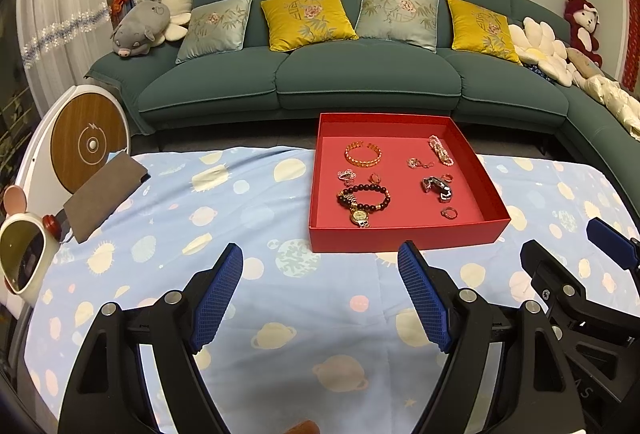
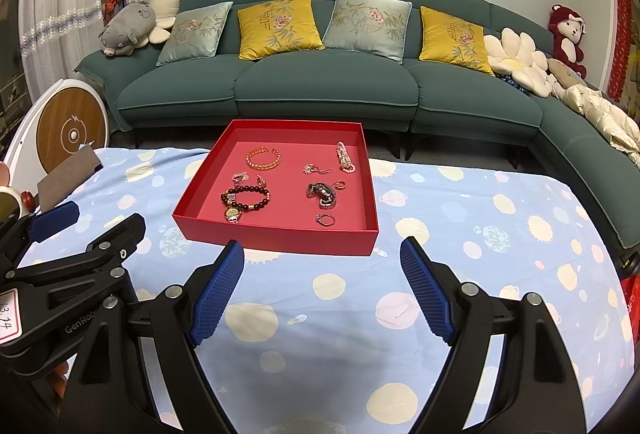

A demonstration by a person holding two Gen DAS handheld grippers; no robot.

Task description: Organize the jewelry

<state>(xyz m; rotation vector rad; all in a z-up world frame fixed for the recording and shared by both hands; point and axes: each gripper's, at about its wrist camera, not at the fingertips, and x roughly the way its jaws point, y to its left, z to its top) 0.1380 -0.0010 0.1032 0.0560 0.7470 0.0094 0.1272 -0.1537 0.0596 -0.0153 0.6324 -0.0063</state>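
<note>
A red tray (image 1: 404, 234) is set on the desk, which is covered by a blue planet-print cloth (image 1: 240, 202). The jewelry is scattered inside it: a gold bangle (image 1: 363, 154), a pink bead strand (image 1: 441, 150), a dark bead bracelet (image 1: 370, 197) touching a gold watch (image 1: 359, 217), a black metallic piece (image 1: 438, 188) and a small ring (image 1: 449, 212). The left claw (image 1: 320, 290) and the right claw (image 2: 322, 288) are both held released and empty, short of the tray's near wall. Trouble is likeliest at the tangled bracelet and watch, which may be lifted together. The ring may be missed by the wide pads, and the light tray may be shoved across the cloth.
</note>
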